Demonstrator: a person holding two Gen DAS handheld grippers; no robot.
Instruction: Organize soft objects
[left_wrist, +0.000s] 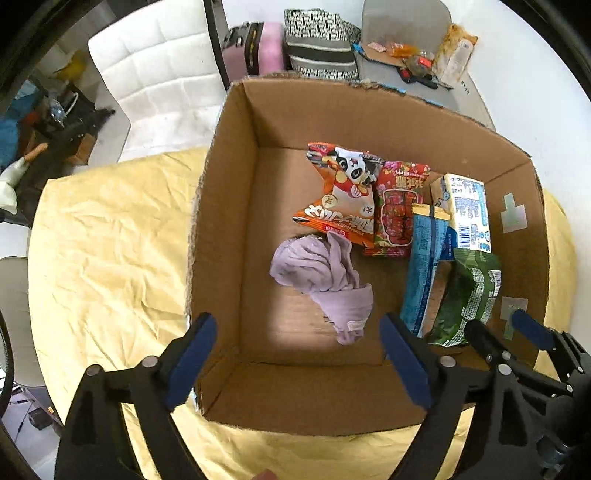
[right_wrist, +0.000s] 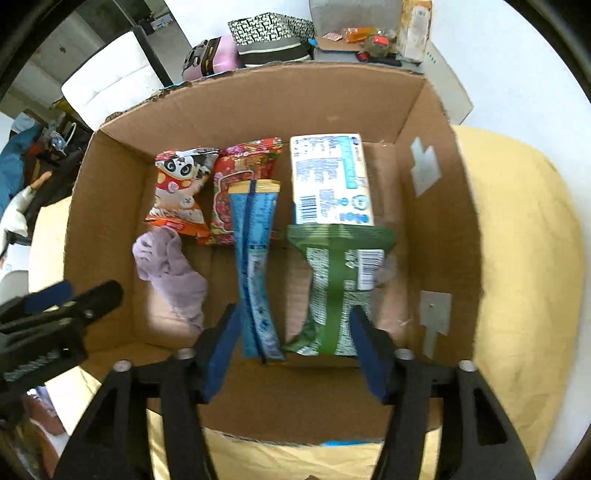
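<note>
Left hand-held gripper (left_wrist: 298, 360) spread wide, right hand-held gripper (right_wrist: 293, 354) seemingly likewise, side by side

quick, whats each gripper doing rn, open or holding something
Left gripper: open, holding nothing, above the cardboard box near the purple cloth.
Right gripper: open, holding nothing, over the blue packet and green packet.

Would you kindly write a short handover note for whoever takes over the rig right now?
Left gripper: open, empty, above the near-left of the cardboard box.
Right gripper: open, empty, jaws either side of the blue packet and green packet.
Done: purple cloth, panda packet, red packet and carton lie in the box.
Left: nothing visible outside on the yellow cloth; the purple cloth lies crumpled.
</note>
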